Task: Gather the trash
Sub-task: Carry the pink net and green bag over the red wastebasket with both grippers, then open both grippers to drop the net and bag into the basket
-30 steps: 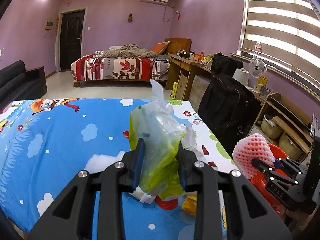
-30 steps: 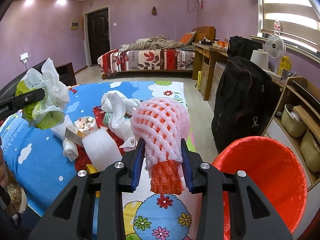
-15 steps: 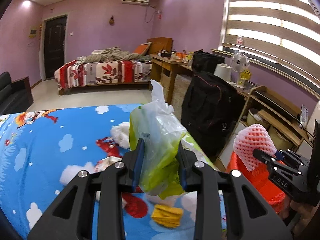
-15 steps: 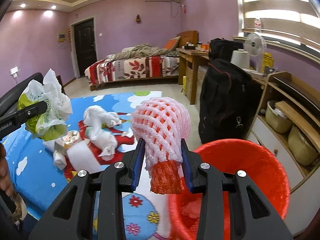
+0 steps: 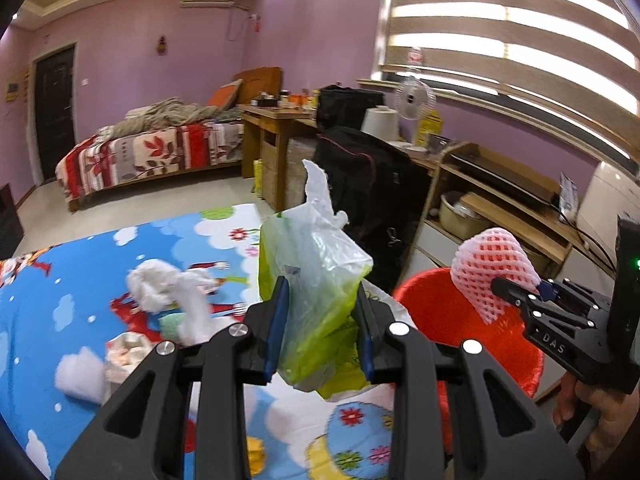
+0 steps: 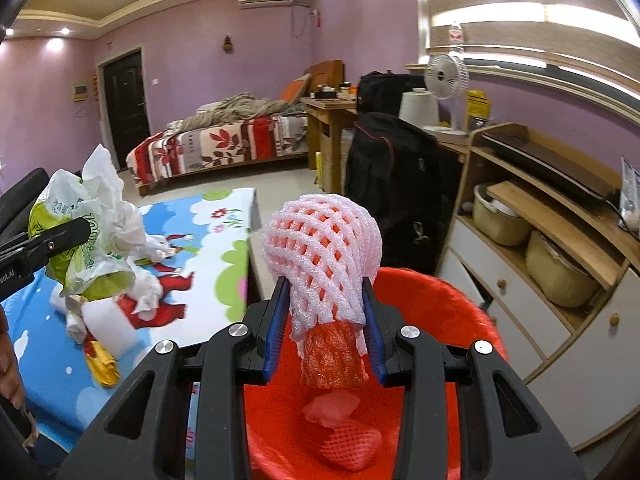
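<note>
Now, line by line:

Left gripper (image 5: 320,320): its two blue pads squeeze a crumpled green and clear plastic bag (image 5: 316,280). The bag sticks up between the fingers, above the table's right edge.

Right gripper (image 6: 326,320): clenched on a pink and white foam fruit net (image 6: 322,252) with a red foam net tucked inside it. The red part hangs down below the pads.

Red plastic trash basket (image 6: 440,312): it stands on the floor just beside the right edge of the table. The foam net hangs right over its open top. A red foam net (image 6: 350,444) and another small red scrap (image 6: 332,406) already lie at the bottom.

Table with the blue cartoon cloth (image 6: 224,280): more trash lies on it, near the right edge. A white crumpled tissue wad (image 5: 164,288), a white foam block (image 6: 106,328) and a yellow wrapper (image 6: 102,364) are there.

Person's hand (image 5: 600,412): it holds the handle of the right gripper, at the lower right in the left camera.

Black bag (image 6: 392,176): it stands on the floor past the basket, next to a wooden shelf (image 6: 552,216) that holds pots.
</note>
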Action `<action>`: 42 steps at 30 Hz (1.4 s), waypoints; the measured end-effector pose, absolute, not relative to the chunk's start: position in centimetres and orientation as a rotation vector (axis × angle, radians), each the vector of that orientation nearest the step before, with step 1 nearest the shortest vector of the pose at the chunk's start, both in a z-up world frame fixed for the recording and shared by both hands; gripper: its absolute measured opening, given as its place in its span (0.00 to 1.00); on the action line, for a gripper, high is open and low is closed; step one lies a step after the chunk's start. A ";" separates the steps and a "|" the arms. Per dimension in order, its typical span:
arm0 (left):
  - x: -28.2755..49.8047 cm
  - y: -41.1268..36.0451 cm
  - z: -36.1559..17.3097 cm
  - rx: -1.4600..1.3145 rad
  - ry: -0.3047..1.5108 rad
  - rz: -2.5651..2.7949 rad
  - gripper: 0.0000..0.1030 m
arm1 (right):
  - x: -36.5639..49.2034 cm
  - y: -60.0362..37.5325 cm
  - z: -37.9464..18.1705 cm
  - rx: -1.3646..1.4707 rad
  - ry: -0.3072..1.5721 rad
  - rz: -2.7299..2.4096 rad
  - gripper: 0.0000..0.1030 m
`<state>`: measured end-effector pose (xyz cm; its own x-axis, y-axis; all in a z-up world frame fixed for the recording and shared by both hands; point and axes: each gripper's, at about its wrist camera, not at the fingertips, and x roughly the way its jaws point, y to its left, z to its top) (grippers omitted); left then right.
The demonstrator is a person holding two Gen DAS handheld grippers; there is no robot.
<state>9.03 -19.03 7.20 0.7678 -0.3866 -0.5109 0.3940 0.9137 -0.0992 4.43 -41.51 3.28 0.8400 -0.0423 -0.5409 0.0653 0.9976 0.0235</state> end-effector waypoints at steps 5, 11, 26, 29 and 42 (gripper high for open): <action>9.0 -22.6 6.9 0.043 0.563 -0.502 0.29 | 3.9 -44.1 3.3 0.058 0.571 -0.103 0.34; 8.9 -26.3 6.7 0.071 0.571 -0.587 0.31 | 3.1 -46.7 3.3 0.070 0.574 -0.142 0.34; 9.4 -30.1 5.4 0.060 0.608 -0.695 0.45 | 2.7 -49.2 3.2 0.082 0.577 -0.173 0.35; 9.6 -30.3 5.4 0.058 0.614 -0.708 0.52 | 2.5 -49.3 3.3 0.089 0.575 -0.180 0.36; 10.0 -29.1 5.5 0.024 0.619 -0.690 0.54 | 2.3 -49.9 3.3 0.113 0.570 -0.187 0.72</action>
<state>9.98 -29.11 5.54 0.6007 -0.5882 -0.5414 0.6018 0.7785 -0.1781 2.28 -49.87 3.34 0.8254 -0.1442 -0.5458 0.2065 0.9770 0.0541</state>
